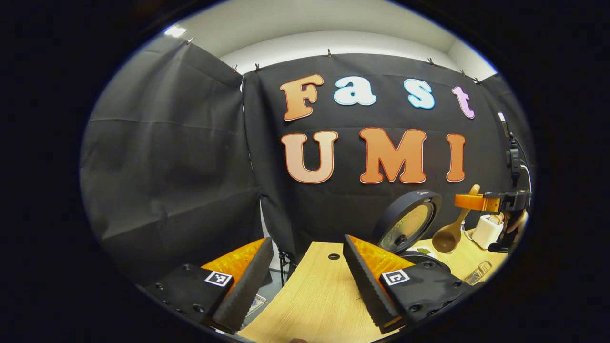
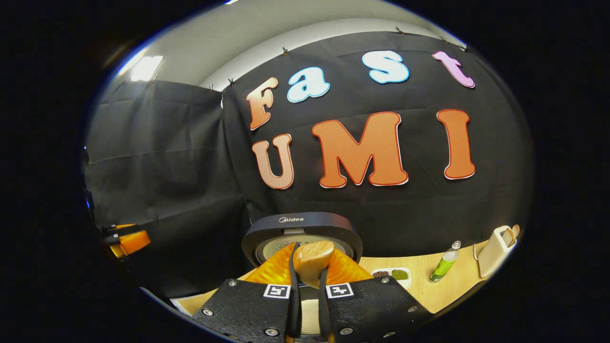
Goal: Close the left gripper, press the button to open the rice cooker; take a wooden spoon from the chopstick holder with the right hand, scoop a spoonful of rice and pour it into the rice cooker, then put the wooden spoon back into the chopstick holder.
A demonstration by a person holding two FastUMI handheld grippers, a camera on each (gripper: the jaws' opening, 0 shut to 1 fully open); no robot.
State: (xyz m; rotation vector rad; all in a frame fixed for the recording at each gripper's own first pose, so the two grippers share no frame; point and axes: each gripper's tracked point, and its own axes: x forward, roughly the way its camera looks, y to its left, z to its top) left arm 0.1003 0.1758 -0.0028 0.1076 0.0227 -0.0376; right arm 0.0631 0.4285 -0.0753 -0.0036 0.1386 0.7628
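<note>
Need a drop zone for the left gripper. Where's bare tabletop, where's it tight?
Free: wooden tabletop between the left gripper fingers, out to the cable hole. Crowded: right side, with open rice cooker, wooden spoon, chopstick holder, green bottle.

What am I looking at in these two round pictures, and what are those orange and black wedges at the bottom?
A person holds one hand-held gripper in each hand; each carries a camera looking along its own two fingers. In the left gripper view, the left hand-held gripper is open above the wooden table. Farther off stand the rice cooker, lid up, and a white chopstick holder. The right hand-held gripper is shut on the wooden spoon; the other view shows its bowl hanging down. On the table also sit a green bottle and a small dish of grains.
</note>
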